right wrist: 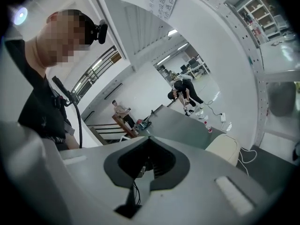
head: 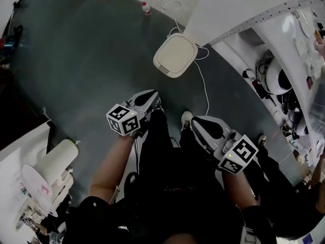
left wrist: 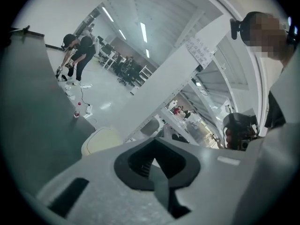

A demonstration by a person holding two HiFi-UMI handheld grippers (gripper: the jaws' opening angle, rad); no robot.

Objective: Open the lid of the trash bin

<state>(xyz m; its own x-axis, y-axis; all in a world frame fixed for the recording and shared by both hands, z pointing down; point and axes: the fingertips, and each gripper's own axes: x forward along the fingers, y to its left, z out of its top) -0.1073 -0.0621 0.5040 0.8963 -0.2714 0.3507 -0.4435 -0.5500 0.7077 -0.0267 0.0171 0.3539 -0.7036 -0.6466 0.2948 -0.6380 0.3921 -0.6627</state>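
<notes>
The trash bin (head: 175,55) stands on the dark floor ahead of me, its cream, rounded-square lid lying flat and closed. My left gripper (head: 151,97) is held low over my legs, short of the bin, with its jaws together and empty. My right gripper (head: 197,122) is beside it to the right, also pressed together with nothing in it. In the left gripper view the lid (left wrist: 100,140) shows just beyond the left gripper (left wrist: 154,142). The bin (right wrist: 226,147) sits to the right of the right gripper (right wrist: 149,139) in the right gripper view.
A white cable (head: 204,88) runs along the floor past the bin's right side. A white shelf frame (head: 244,9) with clutter stands at the right. A small bottle (head: 147,7) stands farther off. A white roll (head: 57,161) lies on a bench at lower left. People stand in the distance.
</notes>
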